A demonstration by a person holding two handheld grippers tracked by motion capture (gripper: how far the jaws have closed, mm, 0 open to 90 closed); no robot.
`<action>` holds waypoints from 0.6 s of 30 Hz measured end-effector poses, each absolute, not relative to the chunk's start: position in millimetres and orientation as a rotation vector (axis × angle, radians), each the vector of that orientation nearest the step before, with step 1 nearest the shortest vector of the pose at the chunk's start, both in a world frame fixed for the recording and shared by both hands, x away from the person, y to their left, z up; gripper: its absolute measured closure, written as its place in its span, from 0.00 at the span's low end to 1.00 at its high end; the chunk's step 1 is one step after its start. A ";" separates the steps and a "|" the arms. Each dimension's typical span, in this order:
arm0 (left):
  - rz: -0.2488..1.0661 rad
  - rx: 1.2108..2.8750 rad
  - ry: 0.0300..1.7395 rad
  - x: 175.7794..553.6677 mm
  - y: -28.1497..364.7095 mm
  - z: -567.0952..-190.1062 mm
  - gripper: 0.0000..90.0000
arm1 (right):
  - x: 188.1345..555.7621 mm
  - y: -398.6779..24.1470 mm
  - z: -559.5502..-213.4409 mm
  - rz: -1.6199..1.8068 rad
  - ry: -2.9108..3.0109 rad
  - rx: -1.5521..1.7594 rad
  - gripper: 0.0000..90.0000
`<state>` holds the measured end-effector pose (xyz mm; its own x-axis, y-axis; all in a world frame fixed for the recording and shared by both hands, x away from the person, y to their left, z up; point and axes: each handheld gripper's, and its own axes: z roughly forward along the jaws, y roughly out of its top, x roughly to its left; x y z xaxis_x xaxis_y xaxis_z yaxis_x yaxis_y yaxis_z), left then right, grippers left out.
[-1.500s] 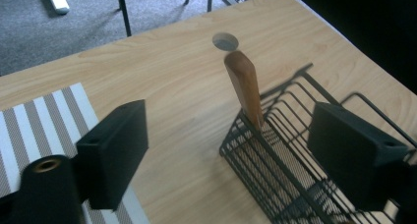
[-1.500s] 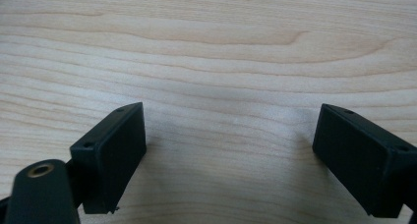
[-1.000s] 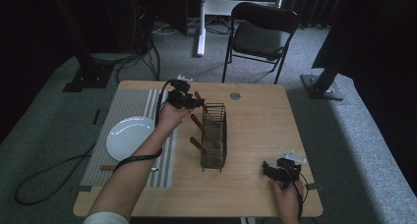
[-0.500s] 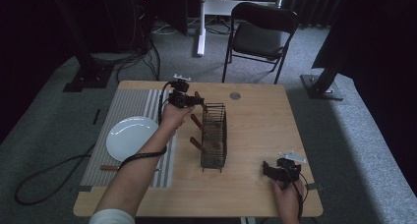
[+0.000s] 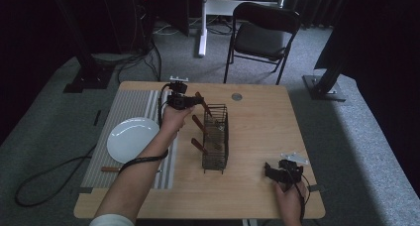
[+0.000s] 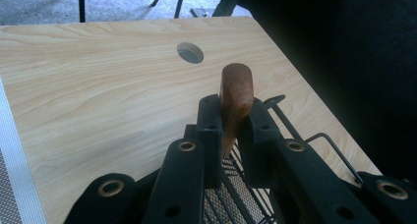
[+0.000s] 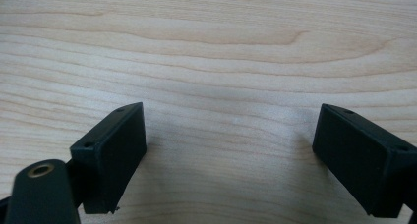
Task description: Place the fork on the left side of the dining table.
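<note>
- A black wire basket [image 5: 216, 139] stands mid-worktop [image 5: 257, 122], with two wooden handles [image 5: 198, 146] sticking out on its left side.
- The left hand-held gripper [image 6: 231, 118] is clamped on another wooden handle [image 6: 236, 94] above the basket's far end.
- The right hand-held gripper [image 7: 228, 150] rests on the near right worktop, jaws wide apart, holding nothing.

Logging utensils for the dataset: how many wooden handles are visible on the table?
4. One handle held in the left gripper above the wire rack, two sticking out of the rack's left side, one by the plate. More may be hidden.
</note>
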<state>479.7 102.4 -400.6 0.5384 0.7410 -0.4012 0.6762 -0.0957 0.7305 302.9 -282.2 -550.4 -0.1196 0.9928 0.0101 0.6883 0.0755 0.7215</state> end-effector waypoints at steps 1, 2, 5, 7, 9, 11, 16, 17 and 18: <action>0.081 1.814 1.167 477.7 102.4 -399.9 0.89 | 302.9 -282.2 -550.4 0.804 1.864 1.660 0.14; 0.088 1.817 1.163 476.2 102.5 -398.9 0.89 | 302.9 -282.2 -550.4 0.805 1.864 1.661 0.14; 0.100 1.803 1.156 472.6 105.4 -395.1 0.89 | 302.9 -282.2 -550.4 0.804 1.864 1.660 0.14; 0.090 1.785 1.159 471.2 107.9 -393.2 0.89 | 302.9 -282.2 -550.4 0.804 1.864 1.660 0.14; 0.098 1.774 1.162 469.1 110.3 -390.6 0.89 | 302.9 -282.2 -550.4 0.804 1.864 1.661 0.14; 0.098 1.764 1.160 467.1 113.0 -387.0 0.89 | 302.9 -282.2 -550.4 0.804 1.864 1.661 0.14; 0.116 1.746 1.149 458.8 120.4 -373.2 0.89 | 303.0 -282.2 -550.4 0.805 1.864 1.660 0.14; 0.127 1.746 1.144 456.7 122.1 -369.7 0.89 | 303.0 -282.2 -550.4 0.804 1.864 1.660 0.14; 0.127 1.737 1.139 455.0 124.3 -366.1 0.89 | 303.0 -282.2 -550.4 0.804 1.864 1.660 0.14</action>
